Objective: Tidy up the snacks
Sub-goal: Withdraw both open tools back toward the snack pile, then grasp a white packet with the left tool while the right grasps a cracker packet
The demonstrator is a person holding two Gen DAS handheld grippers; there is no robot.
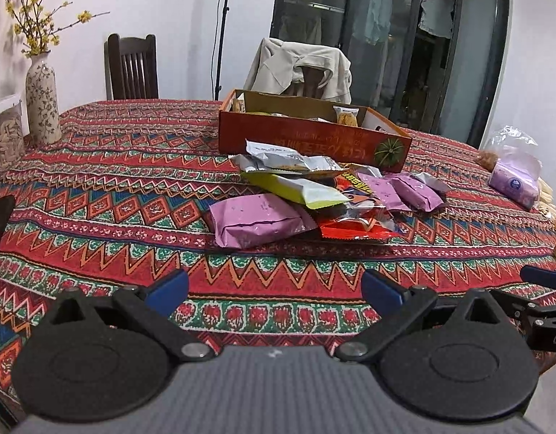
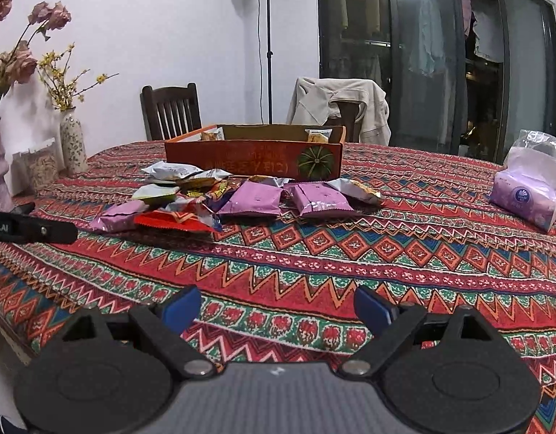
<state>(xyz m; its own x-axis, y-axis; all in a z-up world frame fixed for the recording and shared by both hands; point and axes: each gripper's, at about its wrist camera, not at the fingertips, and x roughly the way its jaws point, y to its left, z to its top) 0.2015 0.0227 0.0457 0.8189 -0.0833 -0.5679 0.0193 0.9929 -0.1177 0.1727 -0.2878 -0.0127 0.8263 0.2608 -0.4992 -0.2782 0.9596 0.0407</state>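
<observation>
Hovering over the patterned tablecloth, the left gripper and right gripper both stand wide apart, empty. Snack packets lie piled just before the orange cardboard box, well beyond both.

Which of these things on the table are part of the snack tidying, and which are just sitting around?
Part of the job:
- pile of snack packets
- orange cardboard box with a few snacks inside
- left gripper, open
- right gripper, open

Just lying about:
- tissue pack
- flower vase
- jacket on chair
</observation>
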